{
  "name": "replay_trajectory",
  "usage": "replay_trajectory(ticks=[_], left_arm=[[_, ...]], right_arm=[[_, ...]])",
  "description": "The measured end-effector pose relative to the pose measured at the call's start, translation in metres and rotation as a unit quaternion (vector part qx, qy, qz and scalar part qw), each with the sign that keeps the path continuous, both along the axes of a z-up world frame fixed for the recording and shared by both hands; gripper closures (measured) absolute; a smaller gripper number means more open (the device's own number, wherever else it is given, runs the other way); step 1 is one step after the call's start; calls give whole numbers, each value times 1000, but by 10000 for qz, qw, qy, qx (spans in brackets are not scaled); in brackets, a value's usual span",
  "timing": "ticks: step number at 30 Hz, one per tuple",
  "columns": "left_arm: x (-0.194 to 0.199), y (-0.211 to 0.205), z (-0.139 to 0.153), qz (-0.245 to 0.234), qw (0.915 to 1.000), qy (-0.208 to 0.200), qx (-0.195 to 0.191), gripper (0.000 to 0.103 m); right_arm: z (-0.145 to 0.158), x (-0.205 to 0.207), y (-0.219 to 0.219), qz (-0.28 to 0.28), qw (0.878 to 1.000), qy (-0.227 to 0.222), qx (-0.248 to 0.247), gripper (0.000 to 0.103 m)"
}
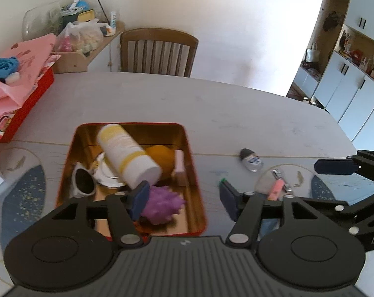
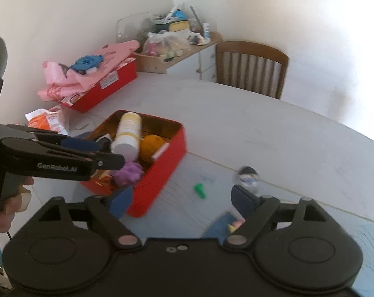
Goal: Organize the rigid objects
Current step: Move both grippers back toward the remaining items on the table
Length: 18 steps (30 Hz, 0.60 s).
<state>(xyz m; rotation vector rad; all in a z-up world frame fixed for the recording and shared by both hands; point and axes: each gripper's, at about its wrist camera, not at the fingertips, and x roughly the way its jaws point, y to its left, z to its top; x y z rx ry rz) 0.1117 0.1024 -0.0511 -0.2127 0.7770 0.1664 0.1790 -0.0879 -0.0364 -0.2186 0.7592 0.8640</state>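
Observation:
A red tin (image 1: 198, 173) (image 2: 159, 180) on the table holds a white and yellow bottle (image 1: 127, 153) (image 2: 127, 133), an orange ball (image 1: 162, 159) (image 2: 151, 146), a purple spiky ball (image 1: 163, 204) (image 2: 130, 172), sunglasses (image 1: 81, 180) and a pink block (image 1: 180, 164). My left gripper (image 1: 184, 200) is open and empty over the tin's near right corner; it shows in the right wrist view (image 2: 98, 153). My right gripper (image 2: 182, 201) is open and empty above the table right of the tin. A small green piece (image 2: 200, 190) (image 1: 222, 180), a small clear bottle (image 1: 251, 159) (image 2: 247, 177) and a pink tube (image 1: 275, 189) lie on the table.
A red box (image 2: 105, 91) with pink cloth (image 1: 16, 74) sits at the table's far left. A wooden chair (image 1: 158, 52) (image 2: 251, 66) stands behind the table. A cluttered shelf (image 1: 88, 47) is in the corner. Blue placemats (image 1: 23, 198) lie along the near edge.

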Motion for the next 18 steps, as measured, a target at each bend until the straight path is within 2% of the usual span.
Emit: replay_trajectory(ticks=[4,7,11,18], left_arm=[[6,-21,-1,-35,10000,-56,-21,27],[11,-36,-2,39,9999,-102,38,22],[17,-55,-5,139,9996,-219,132,21],[38,-87,-24,239,9992,-89,292,21]], right_arm=[[-1,7,-28,-122,9999,3,79,9],[-2,11,-49,-184,9997,-13,188,0],[-6,19,-74,-245,9994,-33,253,0],[-17,39,-103,-358,9992,11,166,0]])
